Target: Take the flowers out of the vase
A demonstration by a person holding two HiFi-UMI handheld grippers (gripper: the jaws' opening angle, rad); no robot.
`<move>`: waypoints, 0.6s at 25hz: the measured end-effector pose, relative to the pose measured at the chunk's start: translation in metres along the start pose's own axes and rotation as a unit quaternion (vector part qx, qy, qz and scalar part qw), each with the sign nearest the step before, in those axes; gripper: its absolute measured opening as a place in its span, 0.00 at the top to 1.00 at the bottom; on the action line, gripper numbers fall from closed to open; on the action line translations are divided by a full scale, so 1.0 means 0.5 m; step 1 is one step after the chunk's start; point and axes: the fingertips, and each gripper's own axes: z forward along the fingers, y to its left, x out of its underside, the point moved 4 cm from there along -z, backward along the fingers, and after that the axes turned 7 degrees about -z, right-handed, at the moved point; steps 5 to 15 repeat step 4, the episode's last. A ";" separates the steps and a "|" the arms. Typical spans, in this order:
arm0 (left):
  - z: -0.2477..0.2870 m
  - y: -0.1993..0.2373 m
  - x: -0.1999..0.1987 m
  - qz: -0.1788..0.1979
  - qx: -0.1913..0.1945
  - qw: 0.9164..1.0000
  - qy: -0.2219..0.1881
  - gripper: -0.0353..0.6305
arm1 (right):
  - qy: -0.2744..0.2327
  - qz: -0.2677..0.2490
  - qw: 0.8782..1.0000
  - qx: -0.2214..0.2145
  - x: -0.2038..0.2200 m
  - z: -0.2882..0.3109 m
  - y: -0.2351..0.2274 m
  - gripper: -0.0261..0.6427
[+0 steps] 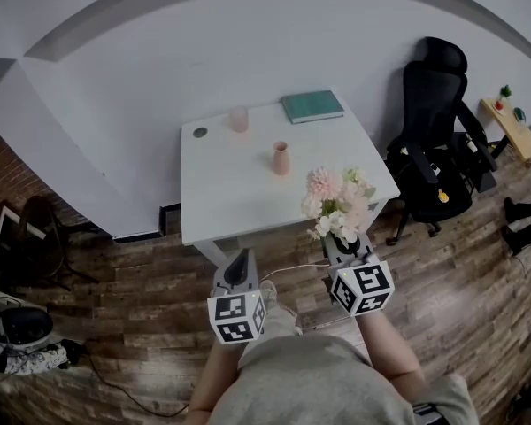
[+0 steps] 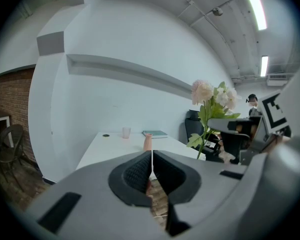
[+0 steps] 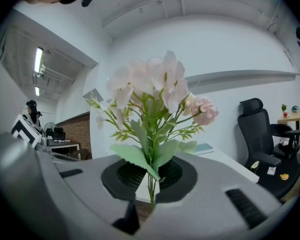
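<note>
My right gripper [image 1: 347, 241] is shut on the stems of a bunch of pale pink and white flowers [image 1: 338, 204], held off the near right corner of the white table [image 1: 239, 193]. In the right gripper view the flowers [image 3: 155, 91] stand upright out of the closed jaws of the right gripper [image 3: 151, 176]. The small pink vase [image 1: 281, 158] stands upright on the table with nothing in it, also seen as a vase [image 2: 147, 142] in the left gripper view. My left gripper [image 1: 238, 271] hangs off the table's near edge, and the left gripper [image 2: 151, 171] is shut with nothing between its pads.
A pink cup [image 1: 239, 119], a teal book [image 1: 311, 106] and a small dark disc [image 1: 200, 133] lie at the table's far side. A black office chair [image 1: 435, 140] stands to the right. A wooden floor lies below, with shoes [image 1: 13, 326] and a dark chair at the left.
</note>
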 end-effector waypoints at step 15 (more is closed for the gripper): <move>0.003 -0.002 -0.002 -0.001 0.001 1.000 -0.002 0.93 | -0.002 0.001 1.000 -0.001 -0.001 0.001 -0.002 0.91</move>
